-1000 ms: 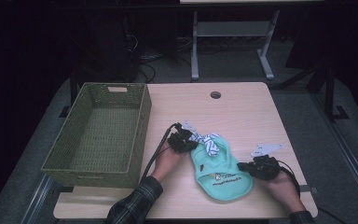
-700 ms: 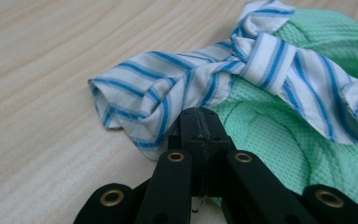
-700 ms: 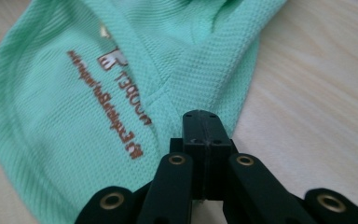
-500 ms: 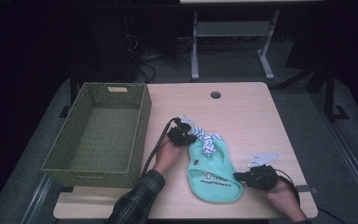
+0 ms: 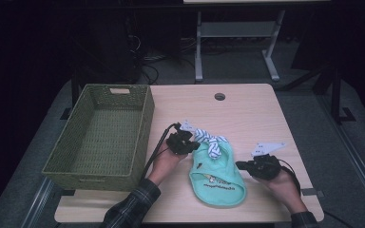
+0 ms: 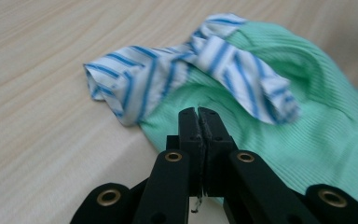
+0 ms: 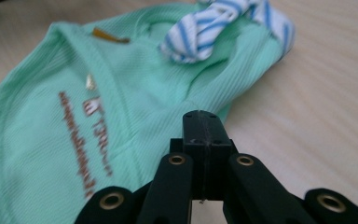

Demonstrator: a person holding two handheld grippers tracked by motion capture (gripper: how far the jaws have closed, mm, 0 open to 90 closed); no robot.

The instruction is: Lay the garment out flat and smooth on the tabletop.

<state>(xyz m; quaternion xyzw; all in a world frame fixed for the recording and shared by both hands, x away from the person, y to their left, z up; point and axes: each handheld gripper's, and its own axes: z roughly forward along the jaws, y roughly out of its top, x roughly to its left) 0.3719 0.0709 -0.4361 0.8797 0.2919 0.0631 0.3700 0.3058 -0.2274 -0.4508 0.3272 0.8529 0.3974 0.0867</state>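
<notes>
A mint-green garment (image 5: 216, 178) with brown lettering lies flat on the wooden table near its front edge. A blue-and-white striped cloth (image 5: 212, 144) lies bunched on its far end. My left gripper (image 5: 193, 147) is at the garment's upper left edge, shut, and I see no fabric between its jaws. The tips (image 6: 198, 113) lie just short of the striped cloth (image 6: 168, 79) and the green fabric (image 6: 317, 130). My right gripper (image 5: 240, 165) is beside the garment's right edge, also shut on nothing, pointing at the ribbed green fabric (image 7: 121, 93).
A green woven basket (image 5: 145, 124) stands empty on the table's left side, close to my left hand. A round cable hole (image 5: 219, 96) is at the table's far middle. Bare wood (image 5: 266, 118) stretches right of and behind the garment.
The garment has gone from a wider rounded heap to a longer, flatter shape. My right hand has moved a little left, closer to the garment. My left hand has stayed near the striped cloth.
</notes>
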